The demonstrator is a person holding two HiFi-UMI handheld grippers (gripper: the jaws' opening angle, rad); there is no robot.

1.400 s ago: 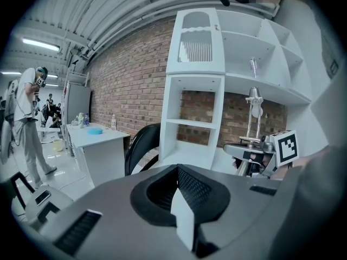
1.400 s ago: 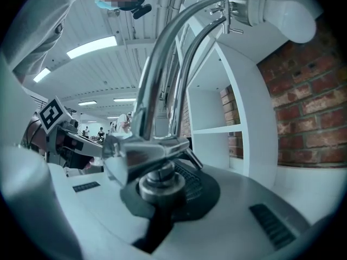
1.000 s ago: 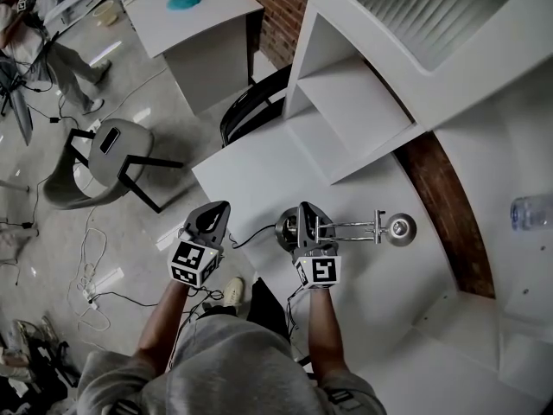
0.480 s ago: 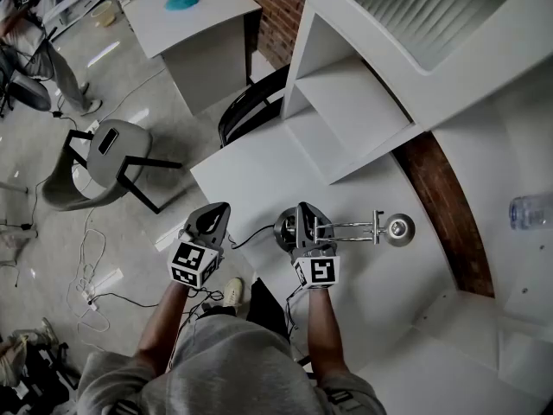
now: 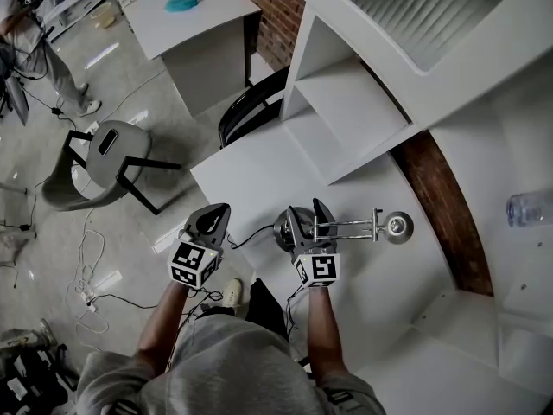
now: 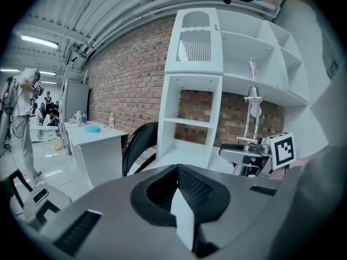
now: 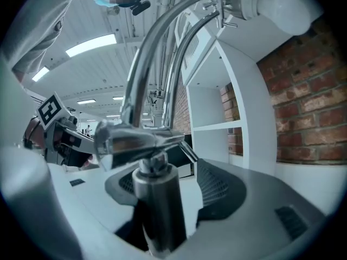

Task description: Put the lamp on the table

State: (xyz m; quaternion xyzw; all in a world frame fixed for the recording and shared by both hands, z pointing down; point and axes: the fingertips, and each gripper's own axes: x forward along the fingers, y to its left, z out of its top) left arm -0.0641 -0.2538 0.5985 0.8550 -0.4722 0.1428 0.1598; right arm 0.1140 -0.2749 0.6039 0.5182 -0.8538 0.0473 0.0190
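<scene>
A chrome desk lamp [image 5: 346, 226] stands on the white table [image 5: 251, 175], its round base near the front edge and its head [image 5: 399, 226] out to the right. My right gripper [image 5: 311, 217] is at the stem just above the base, and its jaws are opening. In the right gripper view the stem [image 7: 157, 199] stands between the spread pads, with a gap to the right pad [image 7: 219, 188]; the bulb [image 7: 282, 7] is at the top. My left gripper [image 5: 213, 218] hovers at the table's left front edge, shut and empty [image 6: 181, 221]. It sees the lamp [image 6: 252, 112] to its right.
A white shelf unit [image 5: 363, 102] rises behind the table against a brick wall. A black chair [image 5: 246, 106] stands at the table's far side, a grey chair [image 5: 108, 158] on the floor to the left. Cables [image 5: 91, 275] trail over the floor. A clear bottle [image 5: 529, 207] sits far right.
My right gripper's jaws have spread apart from the lamp's stem. The lamp and my left gripper have stayed where they were. A person in the background has shifted.
</scene>
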